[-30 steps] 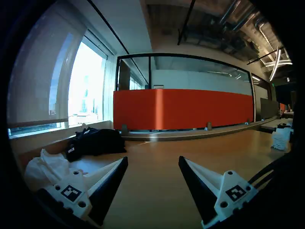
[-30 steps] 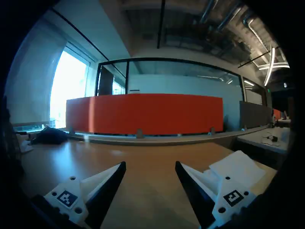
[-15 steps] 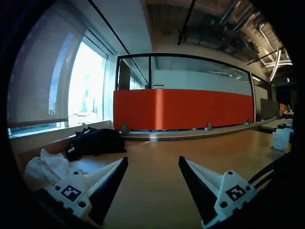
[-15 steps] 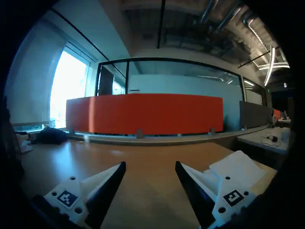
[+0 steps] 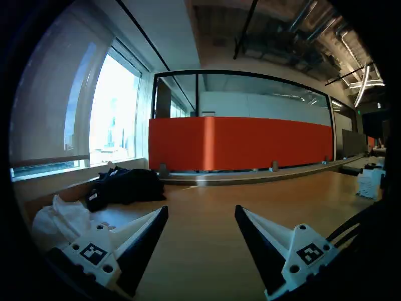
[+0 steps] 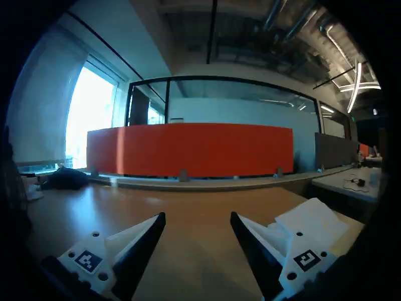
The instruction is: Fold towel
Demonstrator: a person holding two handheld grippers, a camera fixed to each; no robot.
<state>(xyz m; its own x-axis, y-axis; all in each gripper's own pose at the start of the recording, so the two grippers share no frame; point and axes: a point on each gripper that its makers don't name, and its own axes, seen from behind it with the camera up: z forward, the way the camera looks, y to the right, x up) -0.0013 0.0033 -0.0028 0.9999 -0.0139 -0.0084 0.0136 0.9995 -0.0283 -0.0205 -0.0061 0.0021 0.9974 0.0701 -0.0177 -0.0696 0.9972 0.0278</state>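
Pointed left tongs (image 5: 201, 206) gape over smooth wooden table (image 5: 200, 261).

Wooden tabletop (image 5: 210, 246) count
One black fabric heap (image 5: 125, 186) and one crumpled white cloth (image 5: 60, 220) left of the left tongs (image 5: 200, 215); one folded white towel (image 6: 316, 215) right of the right tongs (image 6: 197, 220).

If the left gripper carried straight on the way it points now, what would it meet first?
The left gripper is open, and the way ahead looks free over the table. The first thing in line is probably the orange partition at its far edge, though depth is unclear. The black bag lies off left.
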